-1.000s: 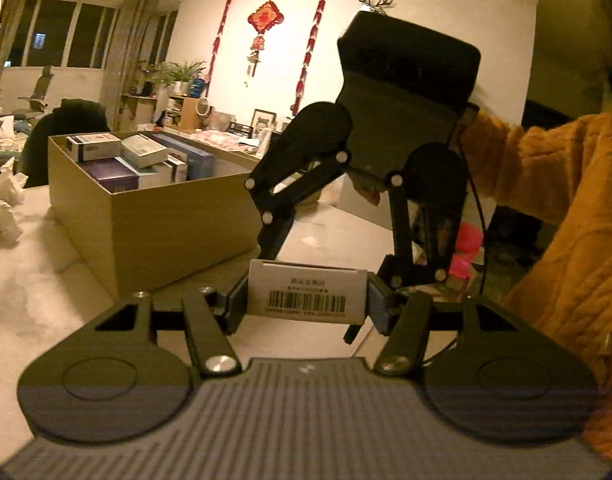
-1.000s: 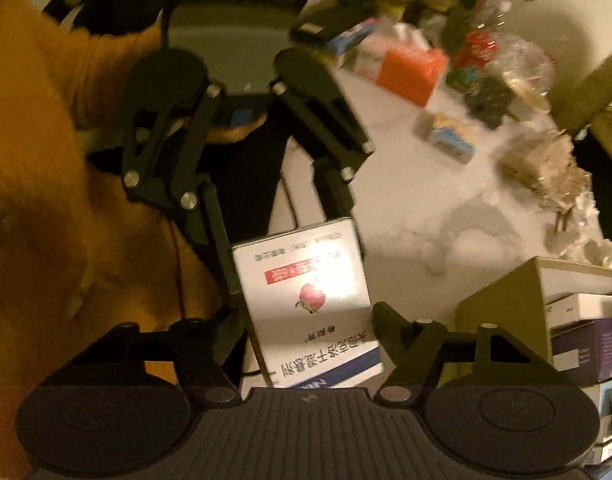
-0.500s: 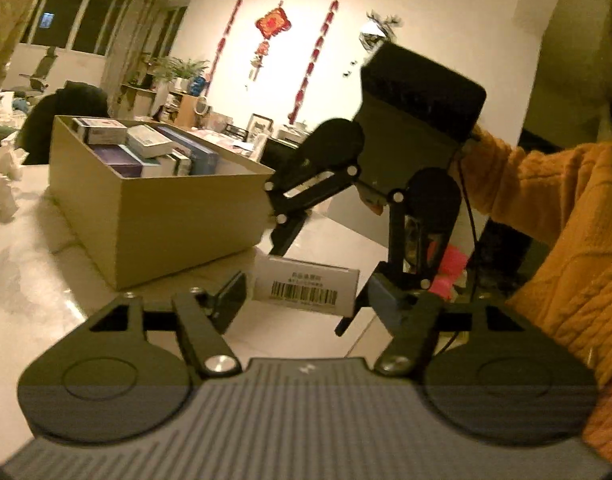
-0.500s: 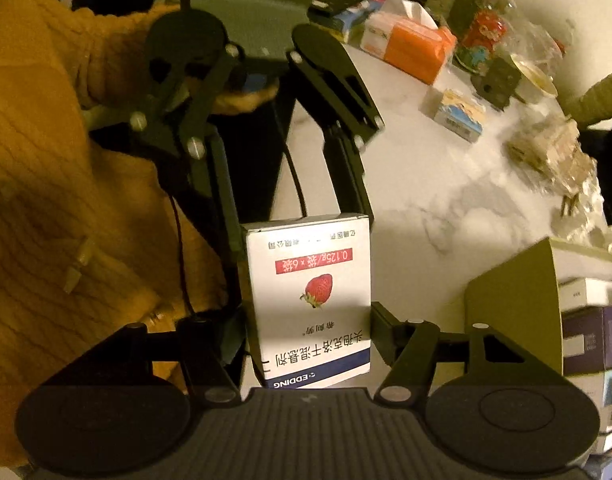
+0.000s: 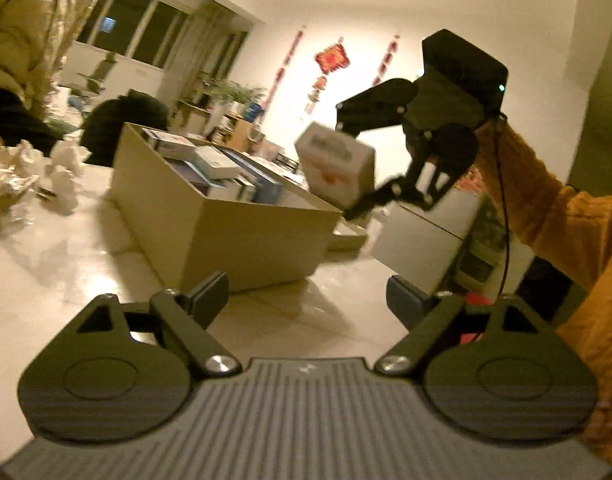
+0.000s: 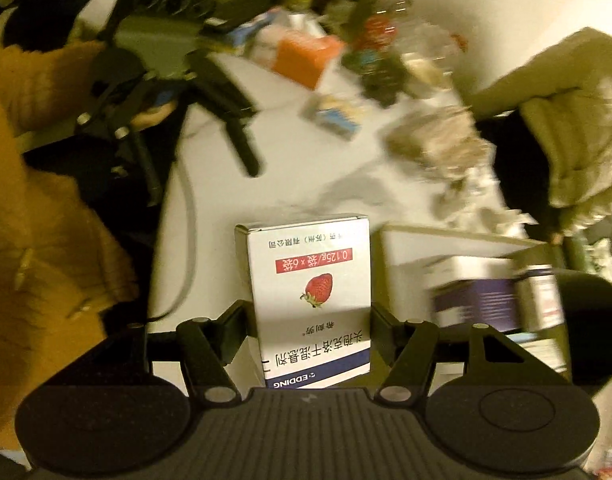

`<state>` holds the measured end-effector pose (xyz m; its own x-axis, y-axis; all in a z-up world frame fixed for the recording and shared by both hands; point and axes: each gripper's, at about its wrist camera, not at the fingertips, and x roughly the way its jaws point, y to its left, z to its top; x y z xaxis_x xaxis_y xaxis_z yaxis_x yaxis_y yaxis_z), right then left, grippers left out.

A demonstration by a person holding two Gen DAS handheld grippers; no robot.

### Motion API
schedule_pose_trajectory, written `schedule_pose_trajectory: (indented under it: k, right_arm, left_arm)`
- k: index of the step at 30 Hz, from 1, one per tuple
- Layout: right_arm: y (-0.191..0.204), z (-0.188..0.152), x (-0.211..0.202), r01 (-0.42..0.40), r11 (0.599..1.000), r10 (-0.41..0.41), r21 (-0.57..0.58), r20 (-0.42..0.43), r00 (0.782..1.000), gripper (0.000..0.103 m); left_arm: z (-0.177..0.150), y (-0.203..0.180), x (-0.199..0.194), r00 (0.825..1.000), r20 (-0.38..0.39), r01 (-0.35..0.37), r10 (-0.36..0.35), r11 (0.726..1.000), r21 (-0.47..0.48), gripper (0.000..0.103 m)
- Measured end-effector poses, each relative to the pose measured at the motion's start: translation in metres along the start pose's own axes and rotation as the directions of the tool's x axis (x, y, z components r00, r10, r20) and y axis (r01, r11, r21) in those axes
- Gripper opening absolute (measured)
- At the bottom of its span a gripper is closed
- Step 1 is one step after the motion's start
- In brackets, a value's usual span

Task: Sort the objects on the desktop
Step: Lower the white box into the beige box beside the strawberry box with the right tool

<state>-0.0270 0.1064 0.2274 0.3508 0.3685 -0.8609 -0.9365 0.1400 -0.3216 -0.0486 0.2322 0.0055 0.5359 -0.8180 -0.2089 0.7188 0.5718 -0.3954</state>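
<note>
Medicine box (image 6: pixel 311 300) clamped upright between the right claw (image 6: pixel 306 330) pads

A home's living room: red festive hangings (image 5: pixel 331 60) on a pale wall, curtained windows (image 5: pixel 146 36) (dark outside), potted plants (image 5: pixel 234 92) on a side shelf, and a marble-look surface (image 5: pixel 66 256) cluttered with crumpled tissues (image 5: pixel 62 184).

Black linkage grippers, mustard knit sleeves
Left gripper (image 5: pixel 307 294) and right gripper (image 6: pixel 307 330) are matte black: silver pivot screws, round side discs, ribbed grey base; a thin black cable (image 5: pixel 503 200) runs along the cable-knit orange sleeve (image 5: pixel 561 220)
</note>
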Motion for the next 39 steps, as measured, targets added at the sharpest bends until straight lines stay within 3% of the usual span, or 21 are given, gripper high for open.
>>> schedule_pose_trajectory:
  k: [5, 12, 25, 30, 32, 39]
  right_arm:
    - [-0.051, 0.004, 0.009, 0.121, 0.991, -0.118, 0.061, -0.041, 0.992, 0.066]
    - [-0.115, 0.01, 0.062, 0.239, 0.966, -0.223, 0.095, -0.15, 0.963, 0.066]
    - [-0.169, 0.008, 0.146, 0.278, 0.959, -0.251, 0.049, -0.302, 0.92, 0.067]
    - [-0.175, 0.007, 0.146, 0.256, 0.964, -0.227, 0.072, -0.276, 0.934, 0.071]
    - [-0.172, 0.006, 0.146, 0.278, 0.959, -0.254, 0.054, -0.272, 0.928, 0.075]
    - [-0.169, -0.003, 0.125, 0.324, 0.941, -0.3, 0.095, -0.207, 0.931, 0.069]
  left_arm:
    - [0.002, 0.004, -0.005, 0.993, 0.053, -0.109, 0.11, 0.994, -0.03, 0.091]
    - [0.003, 0.006, -0.018, 0.982, 0.076, -0.169, 0.173, 0.984, -0.062, 0.092]
    - [-0.002, 0.028, -0.018, 0.966, 0.088, -0.231, 0.245, 0.962, -0.143, 0.093]
    - [-0.005, 0.026, -0.019, 0.965, 0.08, -0.237, 0.251, 0.96, -0.15, 0.093]
    - [-0.005, 0.027, -0.018, 0.964, 0.078, -0.241, 0.254, 0.959, -0.149, 0.093]
    - [-0.006, 0.03, -0.015, 0.962, 0.076, -0.248, 0.262, 0.956, -0.154, 0.093]
